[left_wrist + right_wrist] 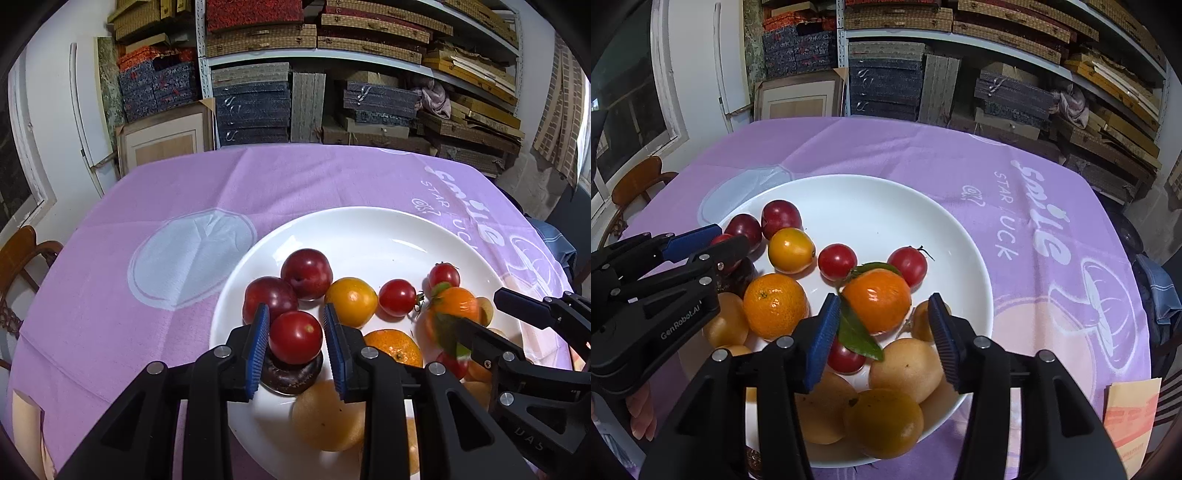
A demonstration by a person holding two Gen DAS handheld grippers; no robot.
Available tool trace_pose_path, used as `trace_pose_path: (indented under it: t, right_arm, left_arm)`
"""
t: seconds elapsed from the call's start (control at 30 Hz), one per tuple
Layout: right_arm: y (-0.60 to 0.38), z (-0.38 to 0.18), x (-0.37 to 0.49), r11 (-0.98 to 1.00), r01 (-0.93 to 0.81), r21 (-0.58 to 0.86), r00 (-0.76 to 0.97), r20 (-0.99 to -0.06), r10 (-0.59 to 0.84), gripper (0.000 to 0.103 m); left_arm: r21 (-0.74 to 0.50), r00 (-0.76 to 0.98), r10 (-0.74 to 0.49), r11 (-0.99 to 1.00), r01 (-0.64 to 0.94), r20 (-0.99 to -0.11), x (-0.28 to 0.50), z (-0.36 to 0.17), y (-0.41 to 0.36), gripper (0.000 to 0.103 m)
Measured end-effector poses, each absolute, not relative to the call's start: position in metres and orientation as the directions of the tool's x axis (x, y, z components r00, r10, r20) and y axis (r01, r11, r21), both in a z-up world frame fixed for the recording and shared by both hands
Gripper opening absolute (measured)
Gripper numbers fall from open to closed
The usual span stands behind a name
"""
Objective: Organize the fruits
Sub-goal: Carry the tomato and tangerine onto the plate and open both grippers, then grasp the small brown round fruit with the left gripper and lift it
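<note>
Left claw (295, 343): pads apart around a red plum (295, 336), gaps on both sides, not clamped.
Right claw (882, 332): apart, flanking the leafy tangerine (877, 300).
Fruits: all on the white plate (886, 195), on the purple-clothed worktop (886, 147).
Risk: the plum, perched on a dark fruit (293, 374), may roll if nudged off-centre.

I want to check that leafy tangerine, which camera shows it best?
The right wrist view: the tangerine sits whole and sharp between the open right gripper. In the left wrist view the tangerine is blurred and partly hidden.
</note>
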State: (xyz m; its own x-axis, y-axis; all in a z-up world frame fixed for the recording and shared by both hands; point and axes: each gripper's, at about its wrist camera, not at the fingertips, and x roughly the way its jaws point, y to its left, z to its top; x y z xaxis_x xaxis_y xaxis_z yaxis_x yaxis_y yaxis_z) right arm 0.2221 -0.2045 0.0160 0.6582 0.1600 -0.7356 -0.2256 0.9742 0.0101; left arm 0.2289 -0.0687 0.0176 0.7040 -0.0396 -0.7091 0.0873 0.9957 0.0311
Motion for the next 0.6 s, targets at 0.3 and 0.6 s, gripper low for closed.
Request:
trace_pose_path:
  t: [0.3, 0.6]
  right_arm:
    - [-0.229, 0.048, 0.167, 0.976, -0.211, 0.057, 0.728, -0.657, 0.195, 0.061]
    - [-0.269, 0.029, 0.062, 0.975, -0.191, 0.112, 0.764, -0.607, 0.220, 0.067]
  left_arm:
    - [0.039, 0.740, -0.032, 0.996, 0.078, -0.672, 0.201, 0.036, -0.054, 0.058]
    - [0.031, 0.681, -0.145, 0.970, 0.240, -0.718, 0.125, 0.012, -0.047, 0.059]
